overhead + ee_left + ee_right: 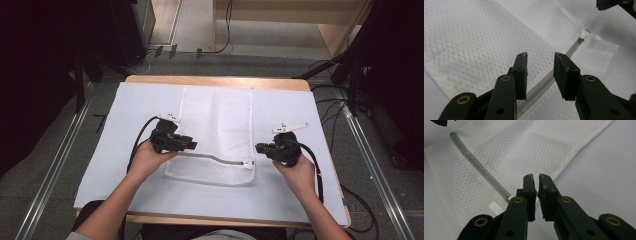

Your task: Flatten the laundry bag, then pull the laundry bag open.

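Here, both forearms entered from the near edge of the table, each hand wrapped around its tool with the jaws pointing inward toward the other. The left gripper hovered over the left end of the zip, its jaws standing apart with the zip passing beneath the gap and nothing pinched. The right gripper sat just beside the right end of the zip, near the white pull tab; its jaws were nearly together, a thin slit between them, gripping nothing. The white mesh bag lay flat on the pale sheet, zip across its near end. Whether the right jaws touched the mesh could not be judged, and their own arms covered the zip's end
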Available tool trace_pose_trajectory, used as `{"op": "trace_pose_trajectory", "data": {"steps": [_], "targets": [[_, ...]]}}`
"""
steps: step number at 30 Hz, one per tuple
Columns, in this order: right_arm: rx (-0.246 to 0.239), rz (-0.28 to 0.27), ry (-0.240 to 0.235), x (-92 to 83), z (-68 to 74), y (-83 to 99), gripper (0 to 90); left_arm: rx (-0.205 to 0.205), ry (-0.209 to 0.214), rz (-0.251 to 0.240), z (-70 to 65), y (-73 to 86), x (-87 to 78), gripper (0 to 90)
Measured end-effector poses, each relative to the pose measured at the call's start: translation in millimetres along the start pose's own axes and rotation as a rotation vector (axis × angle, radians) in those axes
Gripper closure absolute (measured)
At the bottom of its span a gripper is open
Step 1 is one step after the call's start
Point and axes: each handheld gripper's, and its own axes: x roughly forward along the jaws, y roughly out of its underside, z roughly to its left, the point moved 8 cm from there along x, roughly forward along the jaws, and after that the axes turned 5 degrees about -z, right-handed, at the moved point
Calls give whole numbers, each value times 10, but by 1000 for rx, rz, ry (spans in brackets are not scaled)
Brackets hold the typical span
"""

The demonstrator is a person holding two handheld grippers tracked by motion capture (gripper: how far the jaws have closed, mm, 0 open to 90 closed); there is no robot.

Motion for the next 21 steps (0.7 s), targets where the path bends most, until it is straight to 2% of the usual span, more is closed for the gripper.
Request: {"op": "trace_pose_trajectory", "data": {"steps": [3,7,12,16,21], "targets": [[12,6,-7,-24,31,51,877,-8,9,-11,-3,-58,43,657],[15,36,-16,24,57,122,900,4,17,-11,-57,-113,154,683],[12,62,-26,113,82,150,900,17,39,0,-158,-152,325,735],[19,68,-26,147,80,152,900,40,56,22,-255,-154,424,848],[26,79,-22,196,92,164,900,59,86,46,-410,-171,582,867]]}}
